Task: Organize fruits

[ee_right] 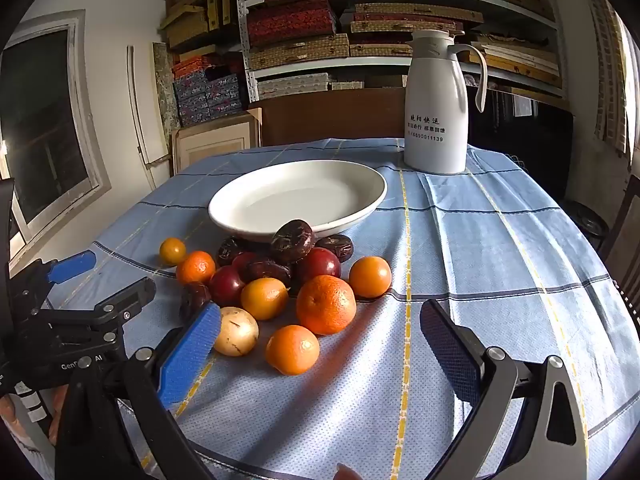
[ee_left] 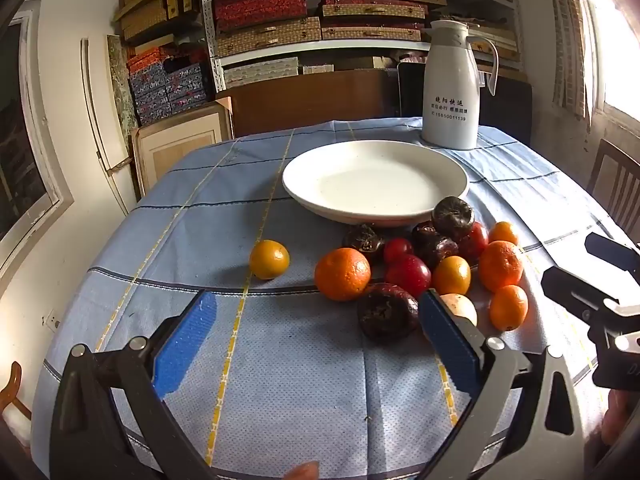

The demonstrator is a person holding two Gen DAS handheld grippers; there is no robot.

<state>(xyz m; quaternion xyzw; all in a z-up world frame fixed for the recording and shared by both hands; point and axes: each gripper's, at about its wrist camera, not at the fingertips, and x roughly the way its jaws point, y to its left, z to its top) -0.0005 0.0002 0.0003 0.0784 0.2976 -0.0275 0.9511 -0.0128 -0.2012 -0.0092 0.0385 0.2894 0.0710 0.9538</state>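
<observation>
Left wrist view: the left gripper (ee_left: 316,334) hangs with jaws spread wide and nothing between them, above the blue checked tablecloth (ee_left: 280,360). Taking the white plate (ee_left: 320,184) as landmark, one yellow-orange fruit (ee_left: 269,259) lies alone in front of it to the left. Directly in front of the plate sits the fruit pile (ee_left: 424,264): five orange or yellow-orange fruits, three red ones, about five dark brown ones and one pale fruit (ee_left: 462,307). One white jug (ee_left: 450,84) stands behind the plate, right. Beyond the pile, the right gripper (ee_right: 320,340) is equally wide and empty.
</observation>
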